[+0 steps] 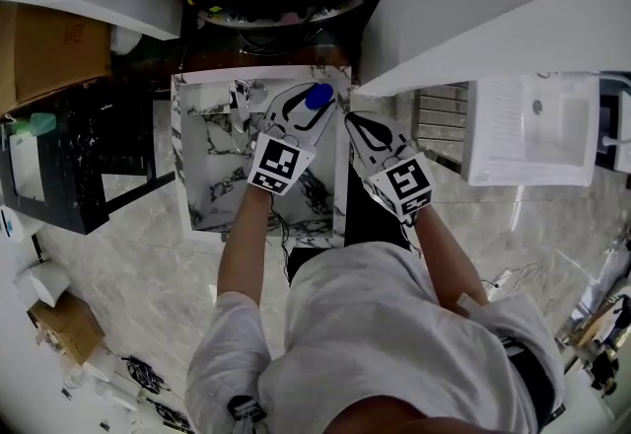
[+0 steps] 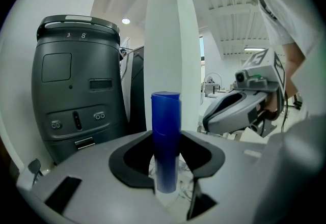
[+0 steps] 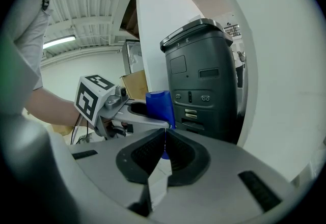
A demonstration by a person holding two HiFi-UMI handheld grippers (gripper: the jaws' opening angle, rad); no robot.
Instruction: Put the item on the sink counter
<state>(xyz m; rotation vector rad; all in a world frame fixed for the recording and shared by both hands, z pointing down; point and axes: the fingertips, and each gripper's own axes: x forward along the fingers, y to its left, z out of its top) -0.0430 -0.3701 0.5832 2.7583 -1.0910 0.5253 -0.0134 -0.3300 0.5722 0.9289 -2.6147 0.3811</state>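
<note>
**Firmly gripped: blue tube over the counter's far corner**

Upright between the jaws of the left gripper (image 1: 301, 112), the blue tube (image 1: 317, 96) is clamped low on its body, with both pads pressing its sides. In the left gripper view most of its length stands clear above the jaws. In the head view it sits at the 1 o'clock corner of the marble counter (image 1: 202, 187), over the white rim. No view shows whether its base touches the stone.

At 4 o'clock from the tube, just beside it, is the right gripper (image 1: 367, 132). Its jaws are pressed together with nothing between them, as its own view shows. Each gripper carries a marker cube (image 1: 275, 166) behind its jaws, and a bare forearm (image 1: 240, 247) runs back from the left one toward 6 o'clock.

Beyond the counter at 12 o'clock stands a dark grey machine (image 2: 77, 85) with small buttons and a slot on its front. A white pillar (image 2: 170, 34) rises directly behind the tube in the left gripper view, at 3 o'clock of the machine.

Farther out in the head view, a white basin (image 1: 537, 131) lies at 3 o'clock, well apart from the counter. A cardboard box (image 1: 54, 52) sits at 10 o'clock.
</note>
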